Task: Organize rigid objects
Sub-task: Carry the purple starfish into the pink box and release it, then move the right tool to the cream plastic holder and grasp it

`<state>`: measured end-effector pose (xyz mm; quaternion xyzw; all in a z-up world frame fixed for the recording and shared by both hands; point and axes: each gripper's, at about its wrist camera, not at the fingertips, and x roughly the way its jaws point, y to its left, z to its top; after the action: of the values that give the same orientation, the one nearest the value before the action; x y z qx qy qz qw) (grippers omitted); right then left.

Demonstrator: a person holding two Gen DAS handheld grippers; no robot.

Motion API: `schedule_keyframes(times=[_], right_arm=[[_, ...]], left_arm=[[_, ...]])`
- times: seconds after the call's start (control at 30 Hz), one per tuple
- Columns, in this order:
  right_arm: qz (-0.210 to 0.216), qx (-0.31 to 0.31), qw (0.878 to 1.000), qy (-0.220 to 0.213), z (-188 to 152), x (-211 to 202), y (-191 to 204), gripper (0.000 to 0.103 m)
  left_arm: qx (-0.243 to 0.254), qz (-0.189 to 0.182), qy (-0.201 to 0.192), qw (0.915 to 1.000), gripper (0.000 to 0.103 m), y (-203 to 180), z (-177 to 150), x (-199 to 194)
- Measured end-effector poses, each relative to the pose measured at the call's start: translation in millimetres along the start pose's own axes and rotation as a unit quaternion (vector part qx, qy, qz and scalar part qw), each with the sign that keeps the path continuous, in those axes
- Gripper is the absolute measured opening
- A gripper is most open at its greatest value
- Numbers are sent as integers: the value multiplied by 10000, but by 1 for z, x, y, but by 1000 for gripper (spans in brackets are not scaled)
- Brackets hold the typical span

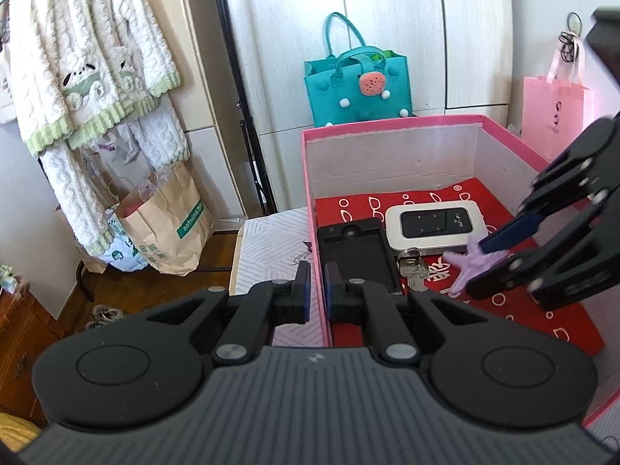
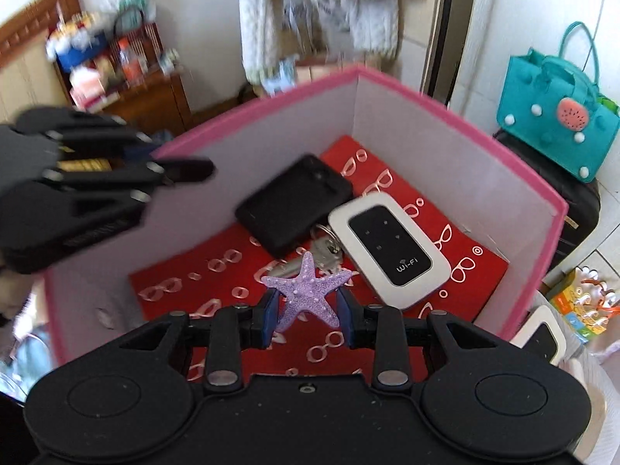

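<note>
Here the right tongs (image 2: 306, 319) grip a purple starfish (image 2: 306, 294) above the pink box (image 2: 457, 116), near its keys (image 2: 327, 252); the left tongs (image 1: 314, 290) pinch the box's wall.

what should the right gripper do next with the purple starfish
Probably lower it a little and open. The right gripper holds the purple starfish over the pink box, above bare red lining beside the keys and wifi router.
</note>
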<state>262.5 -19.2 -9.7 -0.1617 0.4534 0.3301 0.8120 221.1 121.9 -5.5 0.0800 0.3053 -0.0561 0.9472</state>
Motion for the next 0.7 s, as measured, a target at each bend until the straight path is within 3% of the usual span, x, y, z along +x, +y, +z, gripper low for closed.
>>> schedule_keyframes(times=[0.07,0.17,0.27,0.47,0.7], right_arm=[[-9,-92,9999,39,-1,8,0,37],[-135,-157,9992,-343,-6,-8,2,45],[-283,-206,9964,-773,-19,-35,3,47],[-482,454,9883,-1374,-62,-97,-16,47],[-1098,1512,9665,-1759,-134,-146,-57,48]], left_arm=[[-5,-11,-42,10000,8,0,-1,-1],[-56,-27,-41,10000,8,1,-1,-1],[-29,-4,-38,10000,8,-1,0,-1],[-59,-15,8,10000,8,0,1,0],[-90,18,5,10000,8,1,-1,-1]])
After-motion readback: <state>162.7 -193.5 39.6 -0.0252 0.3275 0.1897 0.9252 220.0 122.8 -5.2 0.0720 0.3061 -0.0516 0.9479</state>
